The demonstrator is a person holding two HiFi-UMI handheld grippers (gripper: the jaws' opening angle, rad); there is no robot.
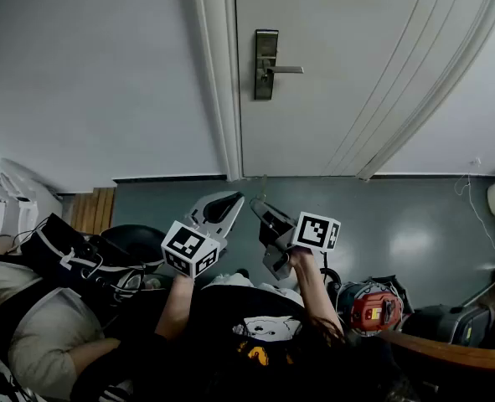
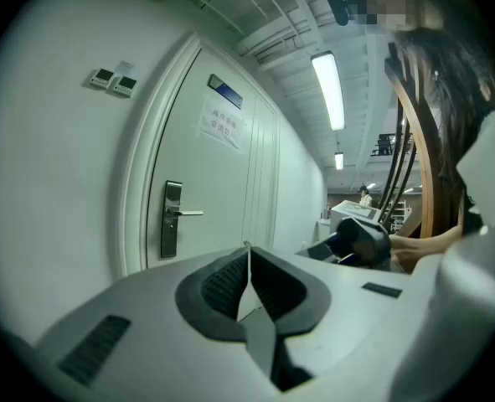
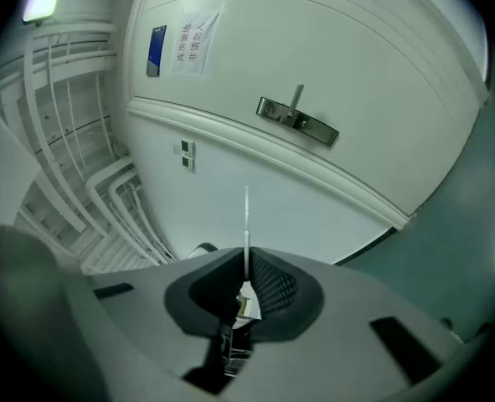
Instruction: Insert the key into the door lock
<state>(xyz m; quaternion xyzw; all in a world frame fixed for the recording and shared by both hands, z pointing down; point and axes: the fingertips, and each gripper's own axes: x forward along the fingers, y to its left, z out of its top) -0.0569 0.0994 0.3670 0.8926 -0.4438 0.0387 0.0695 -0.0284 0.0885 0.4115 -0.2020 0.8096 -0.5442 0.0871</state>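
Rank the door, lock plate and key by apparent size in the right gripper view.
door
lock plate
key: edge-on sliver; looks about as long as the plate only because it is nearest the camera.

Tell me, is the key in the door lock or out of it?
Out. The right gripper is shut on the key, whose blade points into open air, well short of the lock plate on the door.
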